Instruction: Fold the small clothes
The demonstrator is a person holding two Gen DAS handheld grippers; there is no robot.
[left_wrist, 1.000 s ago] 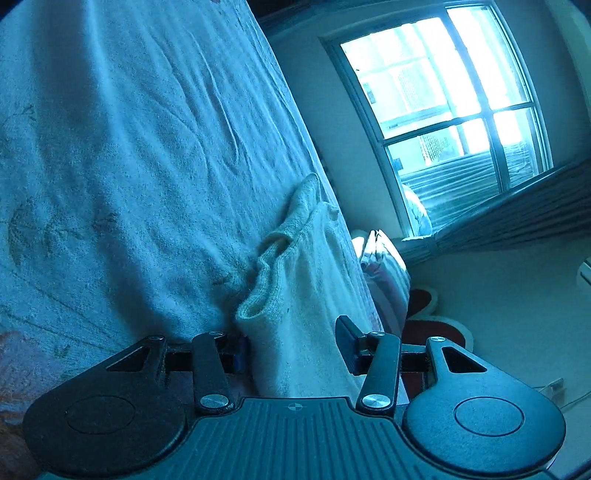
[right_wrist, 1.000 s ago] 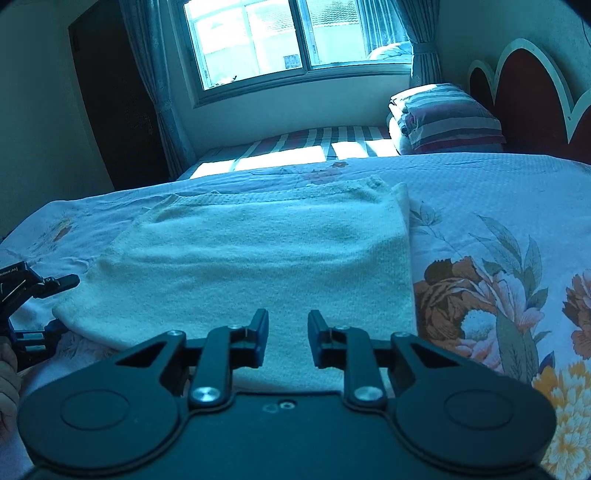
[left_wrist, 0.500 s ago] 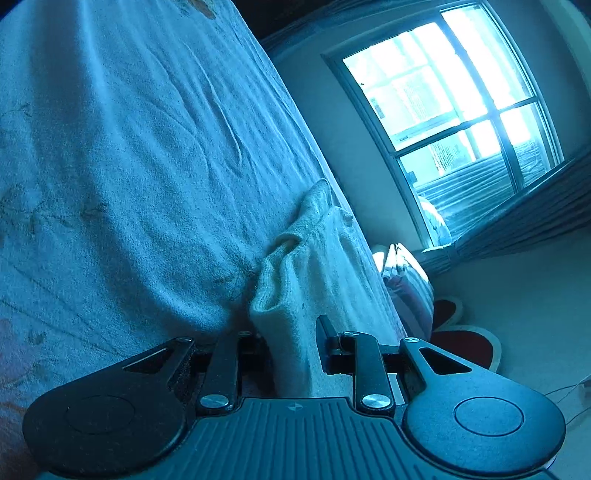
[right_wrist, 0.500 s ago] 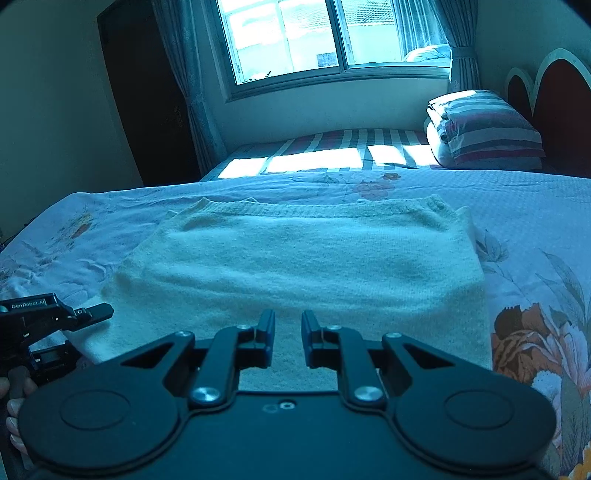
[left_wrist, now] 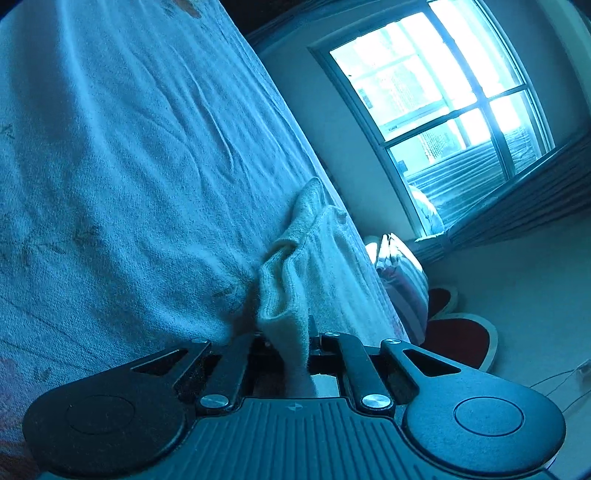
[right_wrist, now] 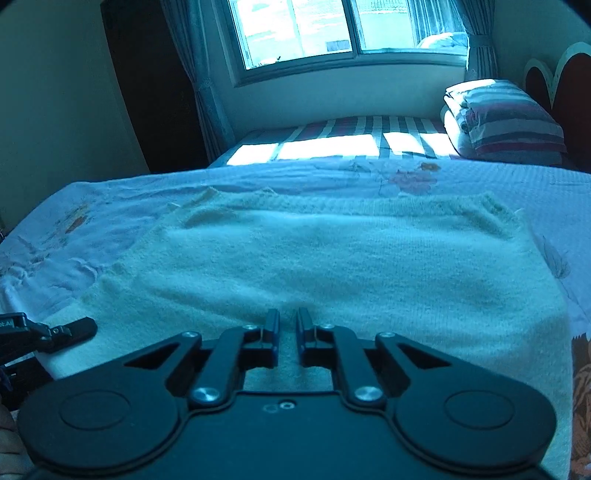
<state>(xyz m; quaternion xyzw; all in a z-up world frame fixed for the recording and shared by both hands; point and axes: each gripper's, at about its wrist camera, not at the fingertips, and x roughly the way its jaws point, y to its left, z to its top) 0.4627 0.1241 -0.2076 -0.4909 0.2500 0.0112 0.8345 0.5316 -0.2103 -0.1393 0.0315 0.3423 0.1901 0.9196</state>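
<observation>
A cream knitted sweater [right_wrist: 332, 266] lies flat on the floral bedsheet [right_wrist: 110, 229], folded into a rectangle. My left gripper [left_wrist: 291, 343] is shut on the sweater's near left corner [left_wrist: 288, 295], which bunches up between the jaws; it also shows at the left edge of the right wrist view [right_wrist: 55, 332]. My right gripper [right_wrist: 287, 328] sits at the sweater's near edge with the jaws almost together and knit fabric in the narrow gap.
A stack of striped pillows [right_wrist: 502, 122] lies at the far right by the red headboard [right_wrist: 569, 92]. A window [right_wrist: 332, 29] with curtains is behind the bed. A striped mattress [right_wrist: 332, 140] lies beyond the sheet.
My left gripper has closed from wide open onto the sweater's corner. My right gripper has moved forward onto the near edge and narrowed its jaws.
</observation>
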